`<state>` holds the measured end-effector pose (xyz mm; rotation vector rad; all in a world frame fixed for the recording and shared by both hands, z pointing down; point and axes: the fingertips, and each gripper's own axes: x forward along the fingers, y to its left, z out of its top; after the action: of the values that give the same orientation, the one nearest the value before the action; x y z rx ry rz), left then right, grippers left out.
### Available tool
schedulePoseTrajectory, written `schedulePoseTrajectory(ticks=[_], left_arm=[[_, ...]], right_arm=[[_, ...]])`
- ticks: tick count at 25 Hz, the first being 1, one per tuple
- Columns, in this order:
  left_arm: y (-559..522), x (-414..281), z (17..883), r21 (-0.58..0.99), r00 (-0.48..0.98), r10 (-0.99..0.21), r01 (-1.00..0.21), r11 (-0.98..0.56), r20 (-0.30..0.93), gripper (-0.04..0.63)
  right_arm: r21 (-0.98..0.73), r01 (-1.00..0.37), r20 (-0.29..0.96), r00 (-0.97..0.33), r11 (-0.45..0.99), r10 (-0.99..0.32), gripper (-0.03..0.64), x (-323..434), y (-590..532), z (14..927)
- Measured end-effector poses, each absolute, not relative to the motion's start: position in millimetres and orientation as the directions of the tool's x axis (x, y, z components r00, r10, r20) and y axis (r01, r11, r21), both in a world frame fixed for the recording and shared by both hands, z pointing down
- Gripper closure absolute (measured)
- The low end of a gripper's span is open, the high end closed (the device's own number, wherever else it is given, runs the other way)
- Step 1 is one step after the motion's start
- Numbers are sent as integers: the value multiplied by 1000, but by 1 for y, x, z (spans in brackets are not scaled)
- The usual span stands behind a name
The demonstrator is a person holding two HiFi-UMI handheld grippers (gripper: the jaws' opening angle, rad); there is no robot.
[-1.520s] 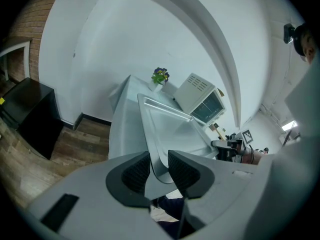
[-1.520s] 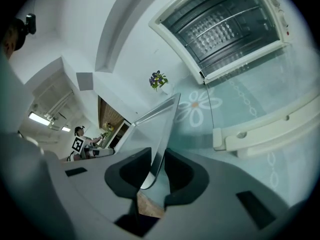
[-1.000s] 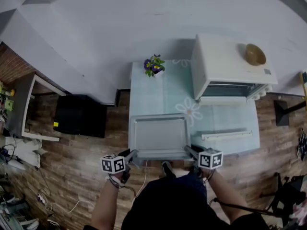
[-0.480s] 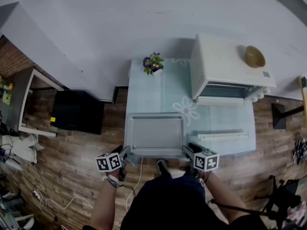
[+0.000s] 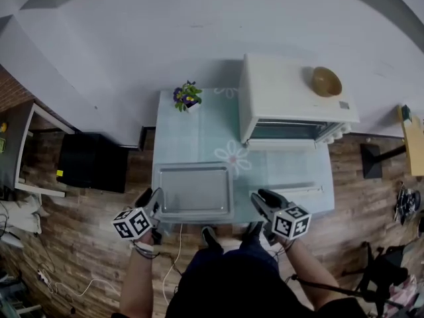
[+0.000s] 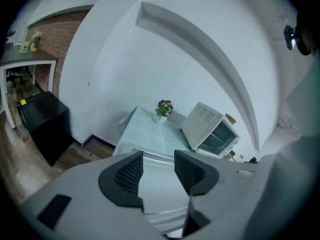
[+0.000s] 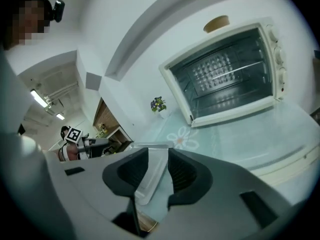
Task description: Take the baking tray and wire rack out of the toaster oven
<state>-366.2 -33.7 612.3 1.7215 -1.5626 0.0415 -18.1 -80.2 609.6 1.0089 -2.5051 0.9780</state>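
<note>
The left gripper (image 5: 151, 201) has black ribbed pads. It stands wide and holds nothing. One small pot of purple flowers (image 5: 187, 97) and one flat, shiny grey metal baking tray (image 5: 195, 191) sit on the pale green glass table (image 5: 199, 134). The right gripper (image 5: 264, 201) is closing on nothing, just right of the tray. One boxy white toaster oven (image 5: 291, 91) stands open. The thin wire rack (image 7: 220, 74) inside is hard to see. One round wooden bowl (image 5: 326, 81) sits on top.
</note>
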Motion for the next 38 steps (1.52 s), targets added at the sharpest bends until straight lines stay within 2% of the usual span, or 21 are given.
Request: schedulePoseTrajectory(ticks=[6, 13, 21, 26, 29, 34, 38], left_arm=[[-84, -266, 573, 616, 356, -849, -786, -46, 391, 403], [-144, -158, 549, 636, 410, -849, -763, -118, 334, 407], [-207, -57, 533, 732, 449, -862, -666, -146, 237, 407], [-247, -18, 551, 722, 392, -885, -685, -98, 252, 407], [-269, 1, 562, 759, 365, -899, -648, -57, 244, 407], [-299, 0, 583, 837, 282, -931, -545, 44, 233, 407], [-318, -2, 585, 861, 259, -943, -506, 51, 208, 407]], right_arm=[[-543, -718, 377, -671, 434, -639, 494, 61, -138, 573], [-573, -750, 300, -568, 332, -766, 517, 149, -201, 552], [-742, -619, 181, -553, 257, -813, 508, 192, -260, 535], [-800, -595, 253, -455, 81, -854, 486, 222, -286, 557], [-821, -570, 278, -423, 15, -862, 477, 233, -300, 568], [-852, -523, 271, -420, -14, -866, 476, 240, -327, 577], [-867, -497, 229, -439, 22, -869, 476, 236, -352, 580]])
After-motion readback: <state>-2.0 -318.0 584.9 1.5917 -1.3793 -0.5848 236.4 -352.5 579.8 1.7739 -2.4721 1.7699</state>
